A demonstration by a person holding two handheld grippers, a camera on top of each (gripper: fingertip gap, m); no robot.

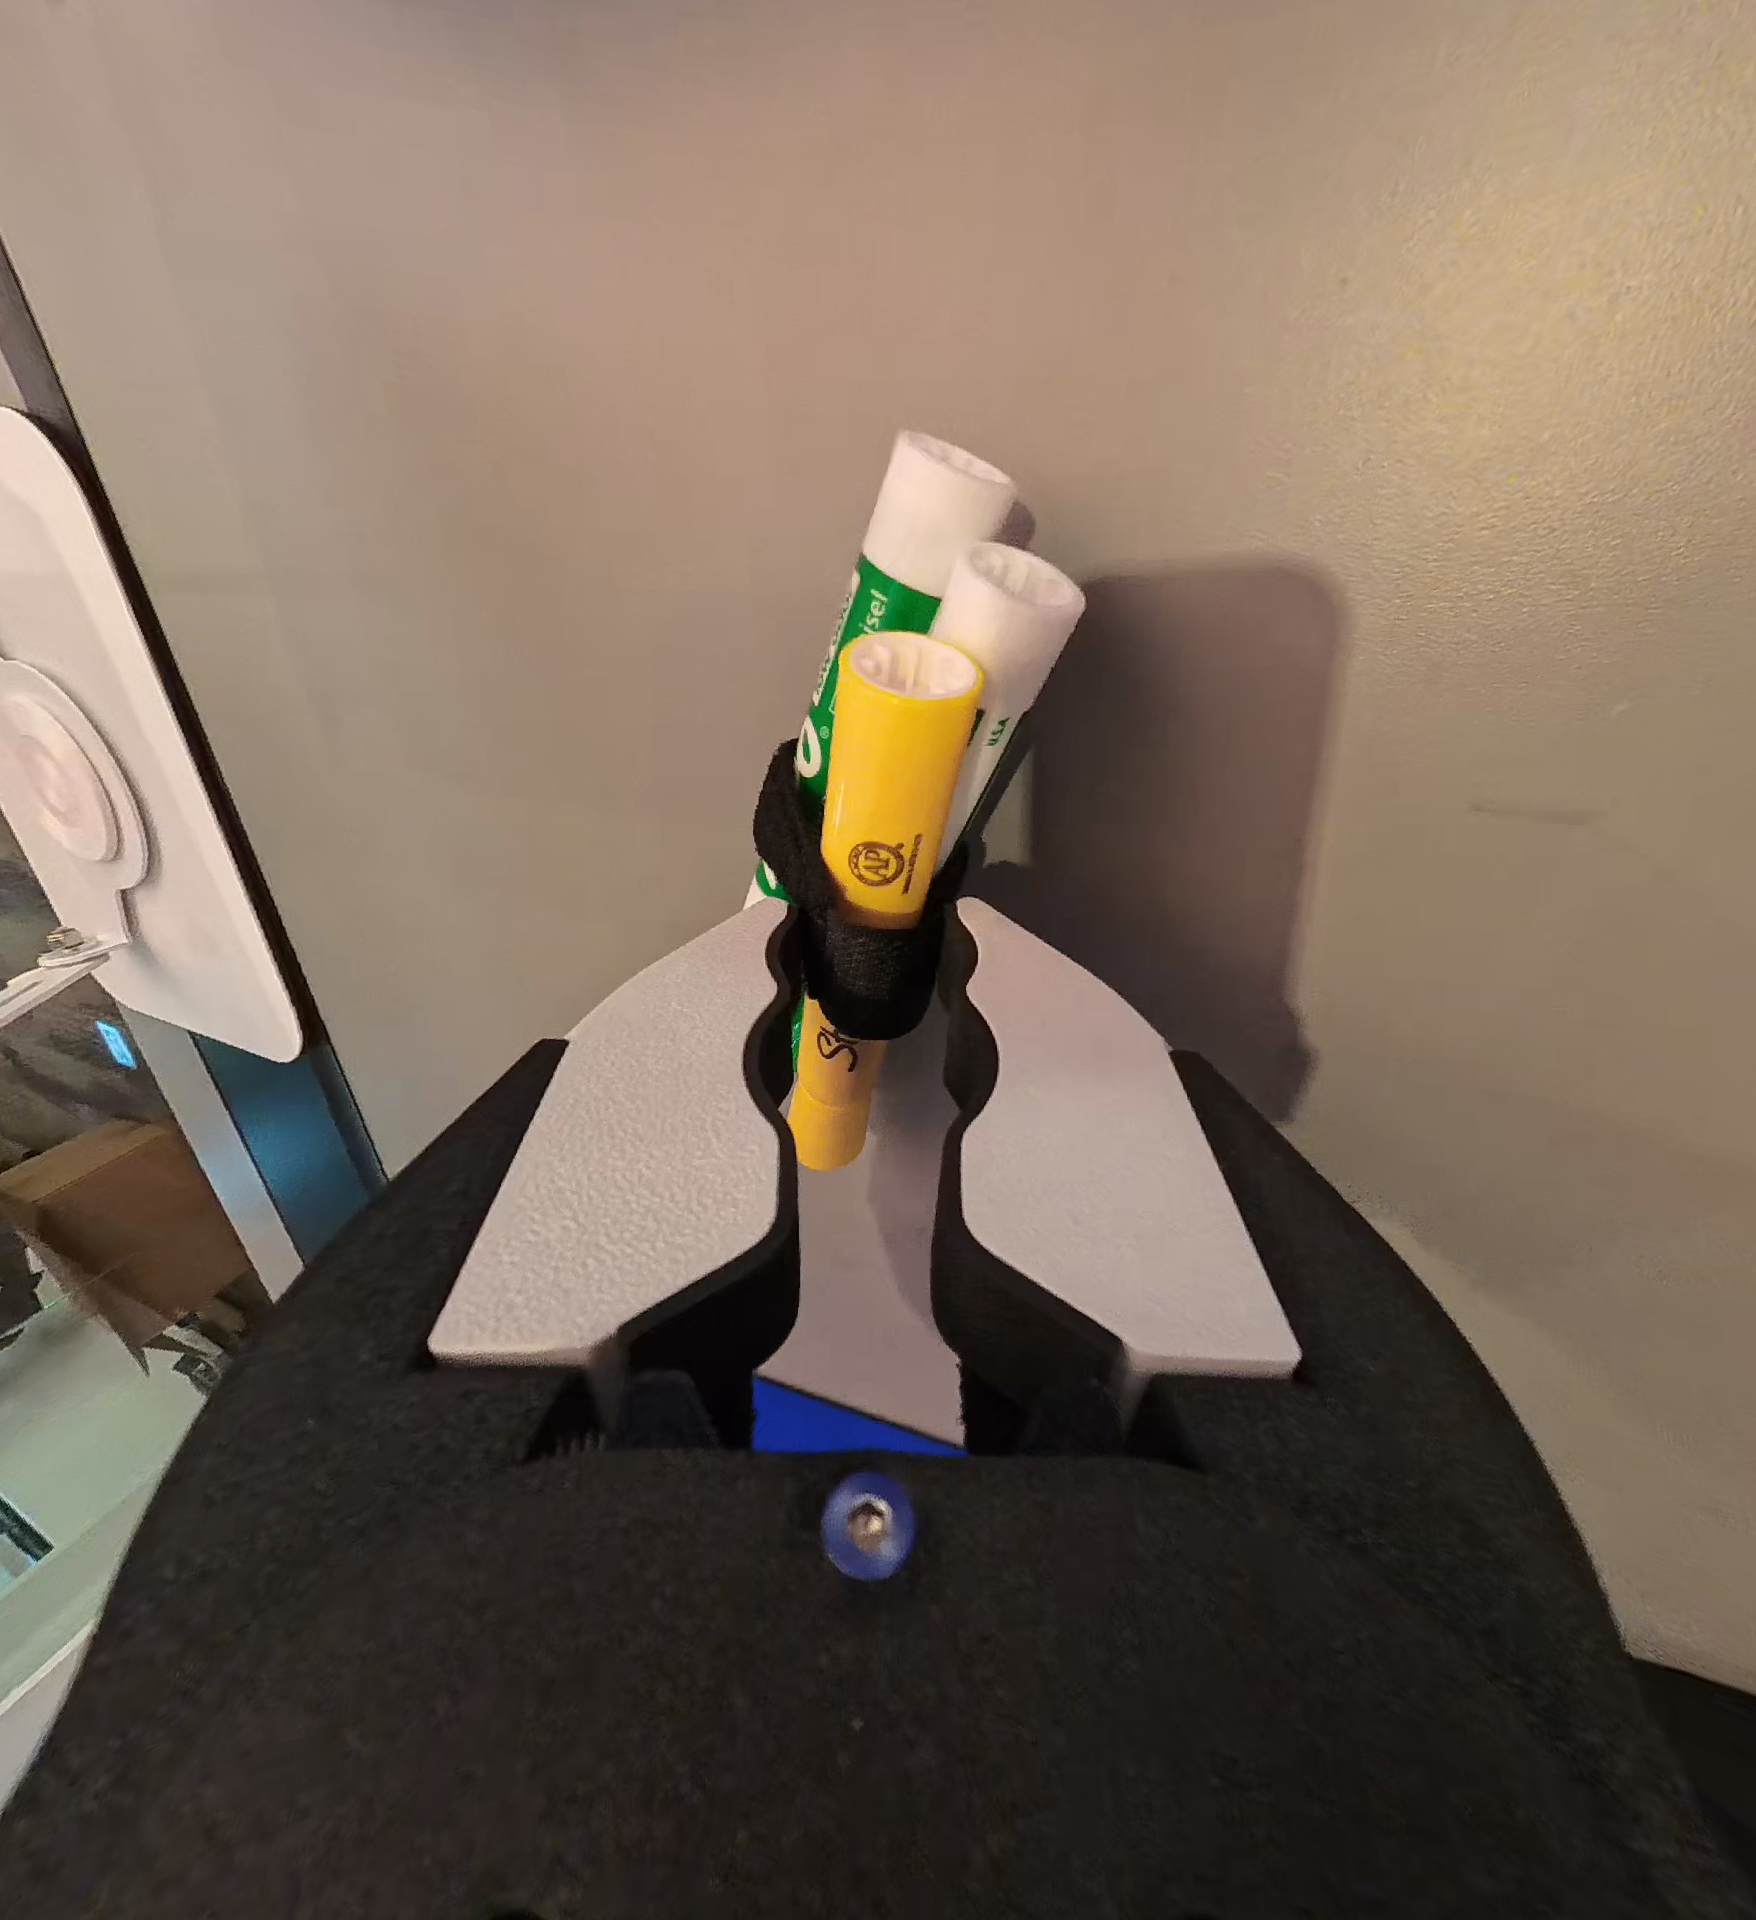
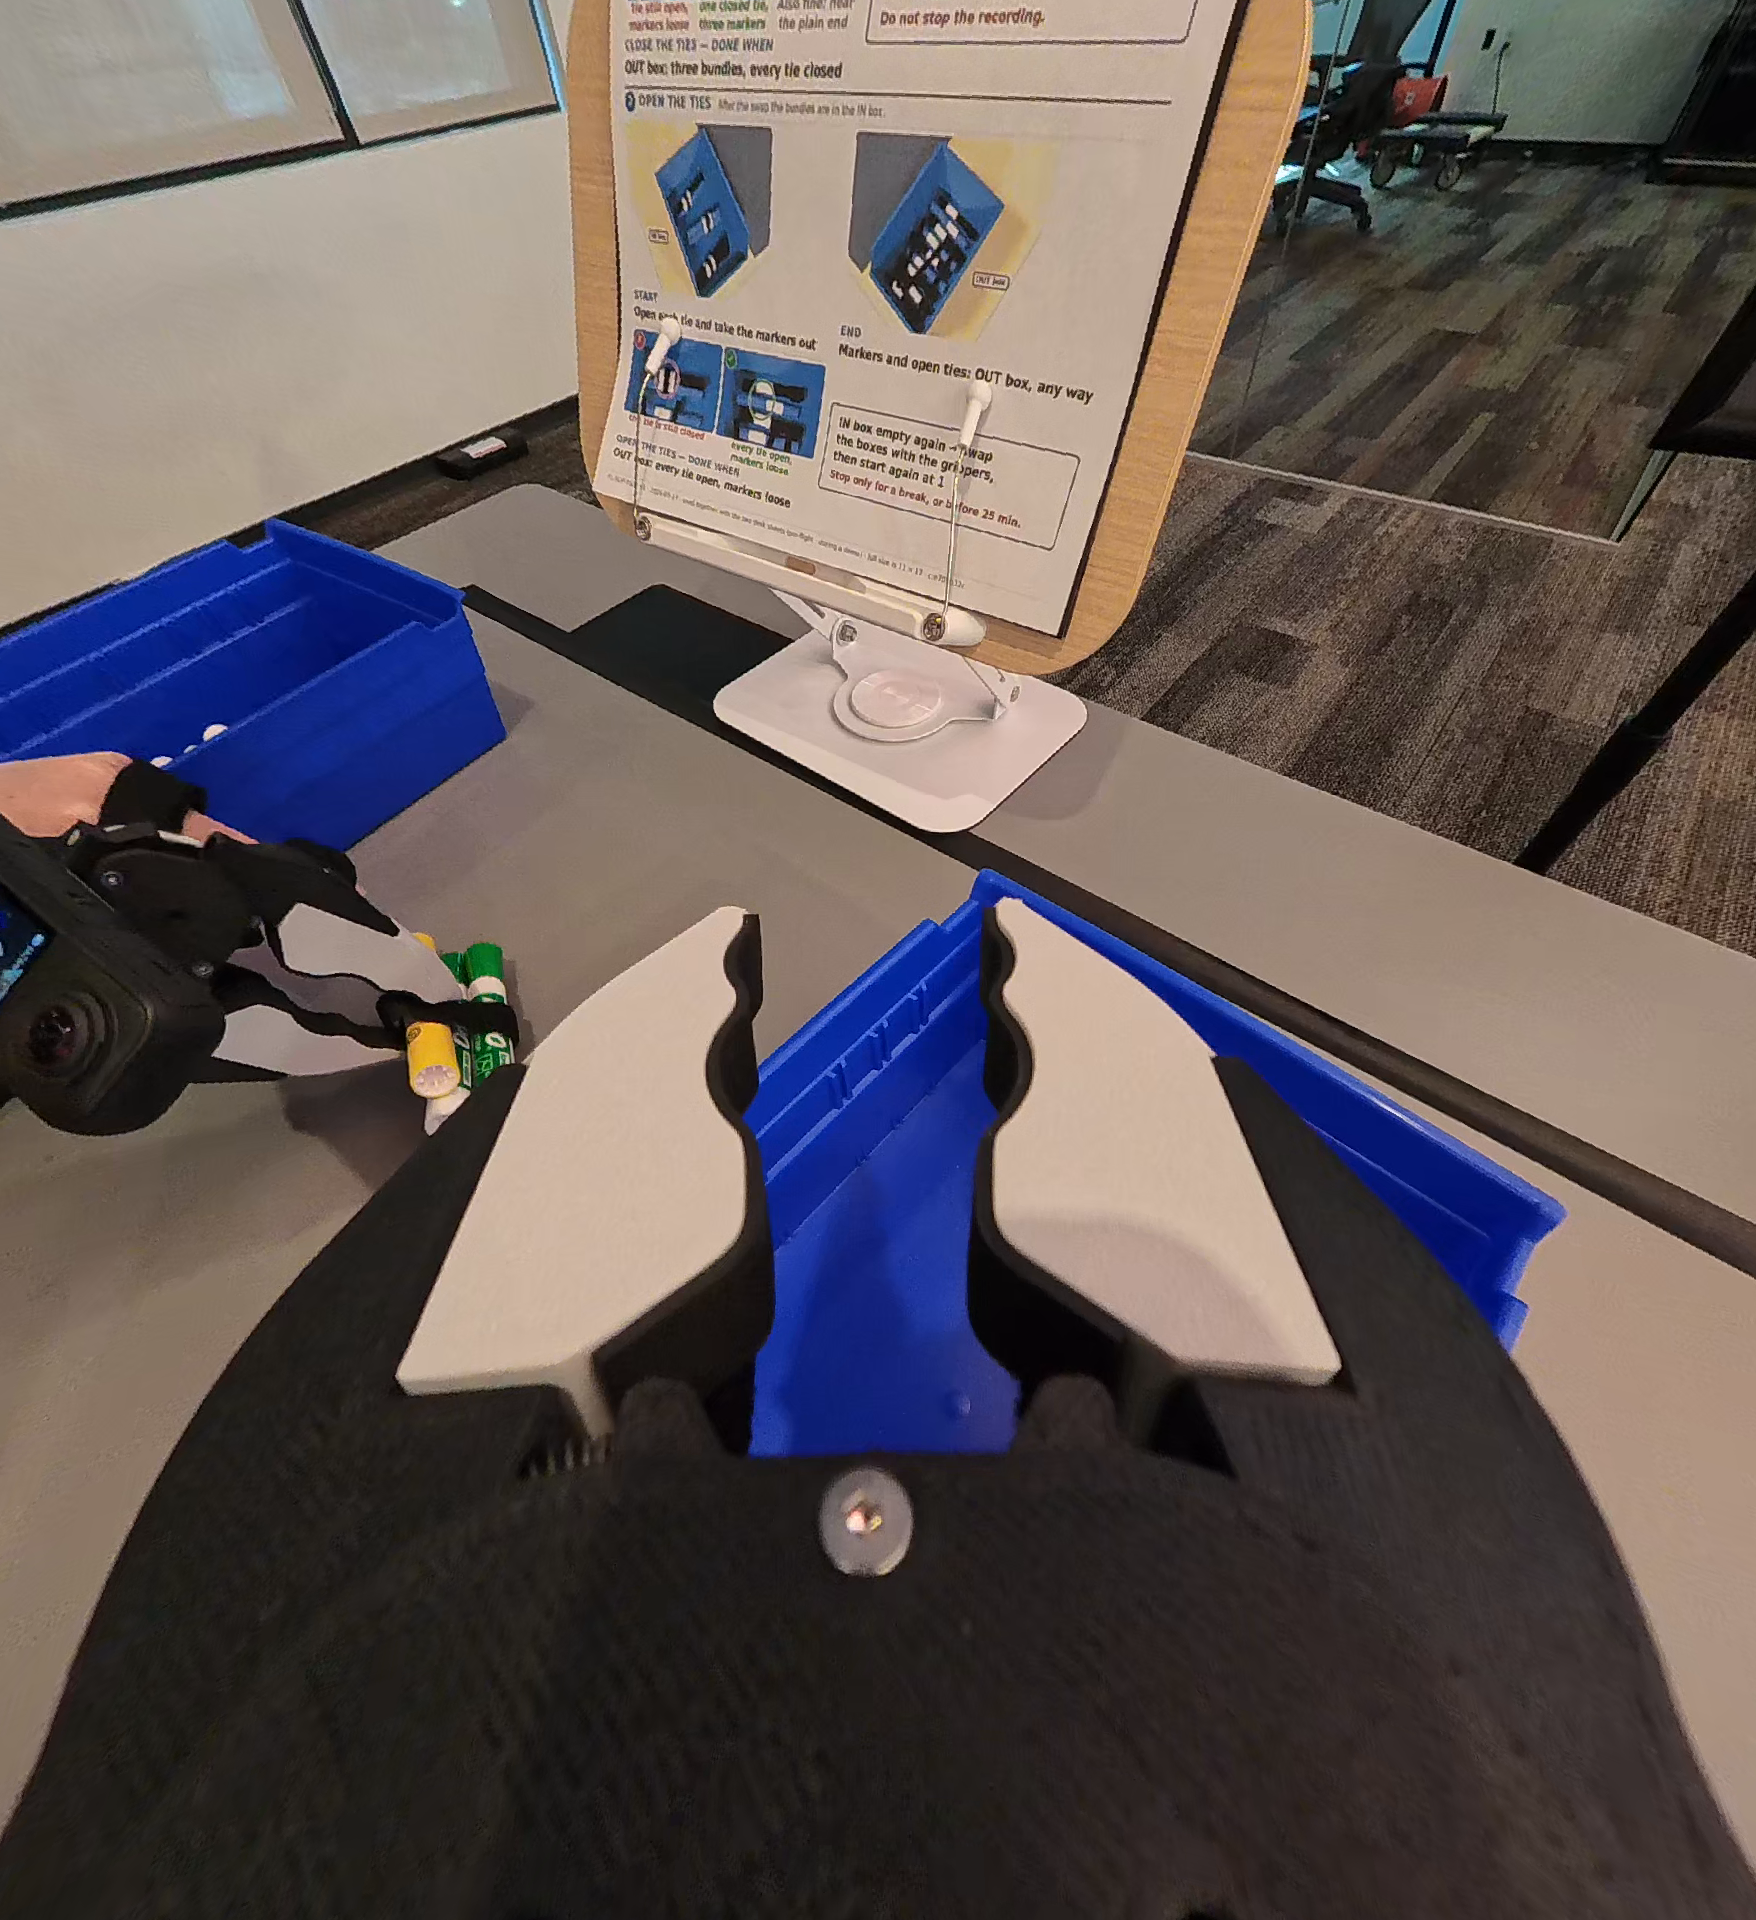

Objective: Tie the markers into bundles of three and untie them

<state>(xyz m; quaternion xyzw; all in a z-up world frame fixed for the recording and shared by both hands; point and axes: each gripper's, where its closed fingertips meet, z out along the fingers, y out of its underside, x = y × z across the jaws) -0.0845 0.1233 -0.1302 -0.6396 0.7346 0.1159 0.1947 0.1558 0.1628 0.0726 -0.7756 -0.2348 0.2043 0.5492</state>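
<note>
Office room, dark patterned carpet, glass partition, white wall. Long grey tabletop [image 2: 645, 831] fills most of the right wrist view.

Two blue plastic bins on it: one at far left [image 2: 261, 665] near the wall, a few white marker ends showing inside; the other [image 2: 884, 1195] straight ahead of the right gripper, seen between its fingers, visible floor bare.

Wooden-backed document stand on a white base [image 2: 905, 717] at the far table edge, holding a printed instruction sheet [image 2: 884, 312] with photos of blue bins.

Right gripper [image 2: 869, 935], black body with grey finger plates: jaws spread wide apart, nothing between them, held above the near blue bin.

Left gripper [image 1: 869, 925], same build: jaws pinched in on a three-marker bundle [image 1: 905, 790], gripping at the band. In the right wrist view it sits at left [image 2: 438, 1018], low over the table between the two bins, a hand and a black camera behind it.

Bundle: one short yellow marker [image 1: 895, 769] in front, two white-bodied markers with green labels [image 1: 931, 520] behind, ends pointing away from the left camera. Black fabric hook-and-loop tie [image 1: 853, 966] wraps around all three, right at the fingertips. Whether the bundle touches the table, cannot tell.
</note>
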